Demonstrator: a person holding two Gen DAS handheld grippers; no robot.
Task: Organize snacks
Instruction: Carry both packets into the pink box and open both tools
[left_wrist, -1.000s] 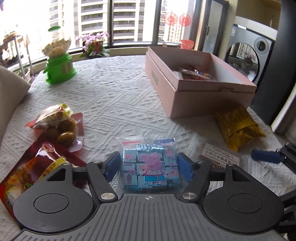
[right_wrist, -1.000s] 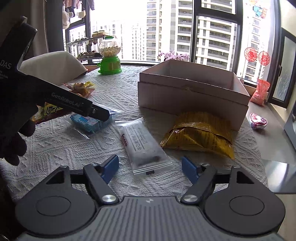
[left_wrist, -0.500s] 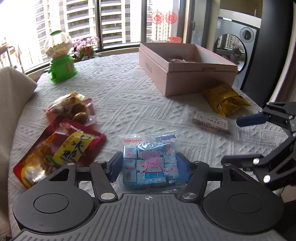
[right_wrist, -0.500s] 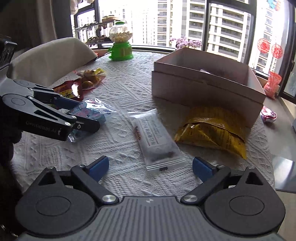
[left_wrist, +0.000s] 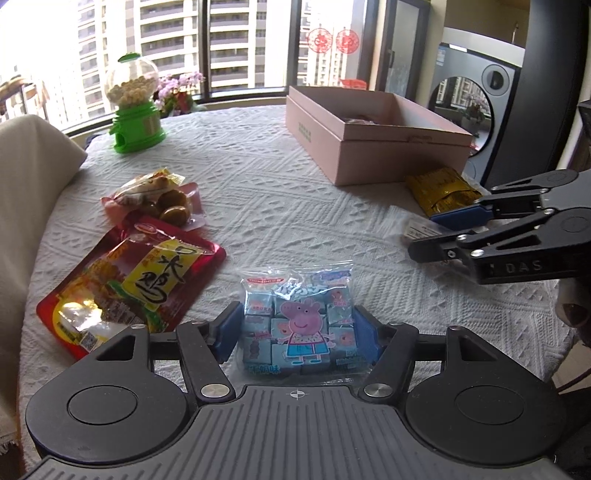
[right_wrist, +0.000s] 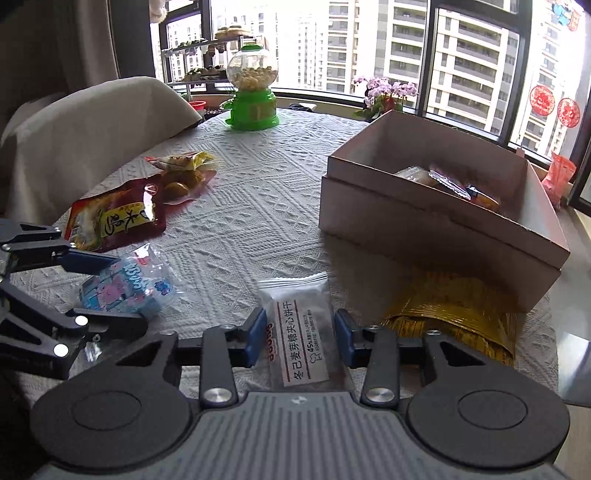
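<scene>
Left wrist view: left claw (left_wrist: 297, 330) clamped on blue Peppa Pig candy bag (left_wrist: 298, 325), blue pads touching both sides, bag at near edge of desk (left_wrist: 258, 192). Red snack pouch (left_wrist: 129, 284) just left, chestnut pack (left_wrist: 162, 199) beyond it. Pink box (left_wrist: 373, 140) at far right, gold packet (left_wrist: 439, 190) near its front corner. Right claw (left_wrist: 439, 232) seen from the side over a clear wrapper. Green candy dispenser (left_wrist: 133, 107) at far left.

Right wrist view: right claw (right_wrist: 300, 334) apart, pads flanking clear biscuit packet (right_wrist: 303, 332) w/ white label; contact w/ packet: cannot tell. Gold packet (right_wrist: 454, 314) just right, against box (right_wrist: 439, 225) holding a few snacks. Left claw (right_wrist: 107, 291) at left on the candy bag (right_wrist: 122, 288).
</scene>
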